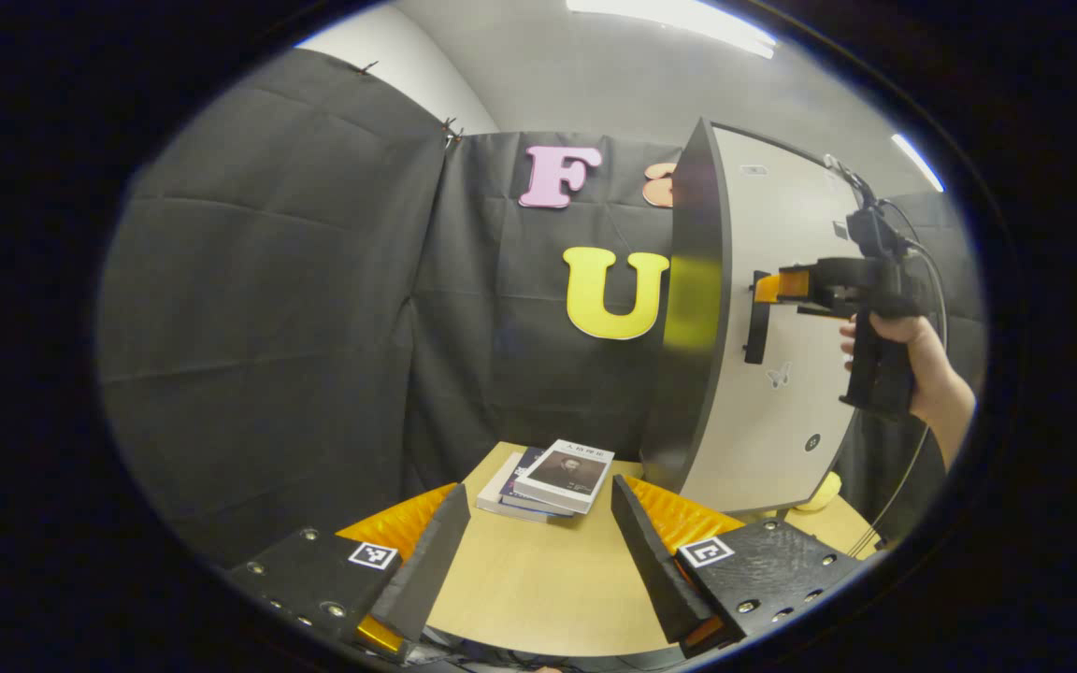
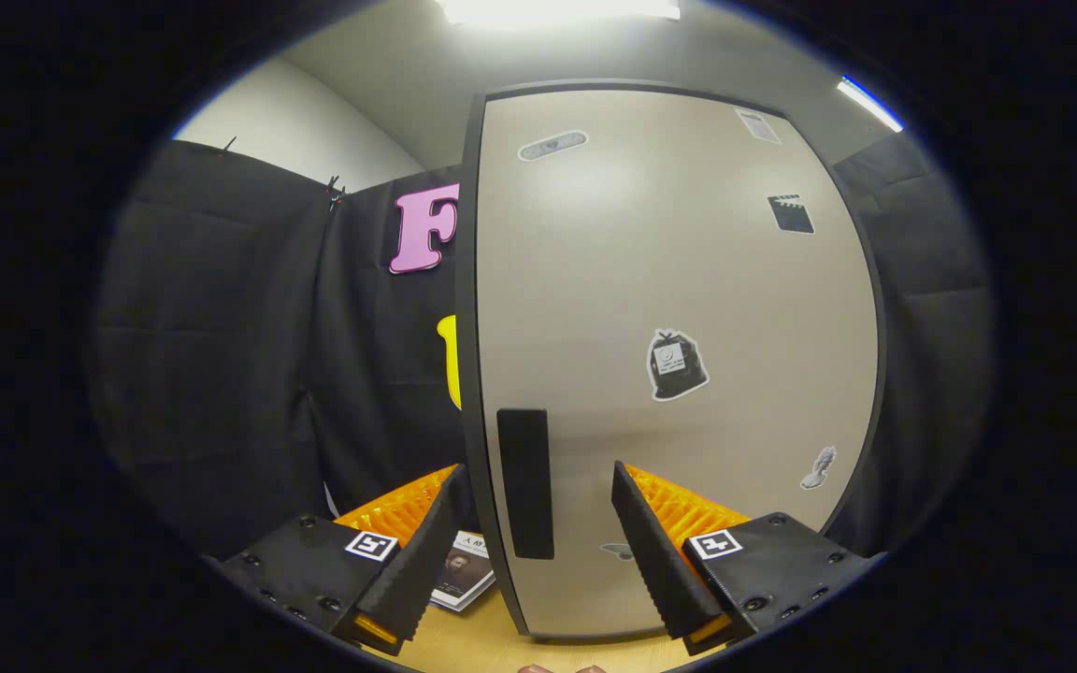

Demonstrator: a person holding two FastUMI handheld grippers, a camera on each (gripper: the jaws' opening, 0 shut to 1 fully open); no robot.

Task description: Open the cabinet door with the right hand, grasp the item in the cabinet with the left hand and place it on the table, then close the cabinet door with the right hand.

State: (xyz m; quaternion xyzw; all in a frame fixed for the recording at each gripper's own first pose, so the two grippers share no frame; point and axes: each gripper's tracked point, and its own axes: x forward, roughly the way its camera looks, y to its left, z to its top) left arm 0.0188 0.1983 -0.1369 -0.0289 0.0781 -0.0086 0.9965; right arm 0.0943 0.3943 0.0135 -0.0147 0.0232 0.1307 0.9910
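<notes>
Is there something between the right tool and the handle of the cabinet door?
Nothing visible. The open right tool faces the door, and the dark handle stands in the gap between its fingers, which have not yet closed on it.

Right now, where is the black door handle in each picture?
Left gripper view: the black door handle stands upright at right of centre on the pale cabinet door, with the right gripper reaching it.
Right gripper view: the handle is low and just left of centre, between that gripper's open jaws.
Shared landmark: the stack of books on the table.
</notes>
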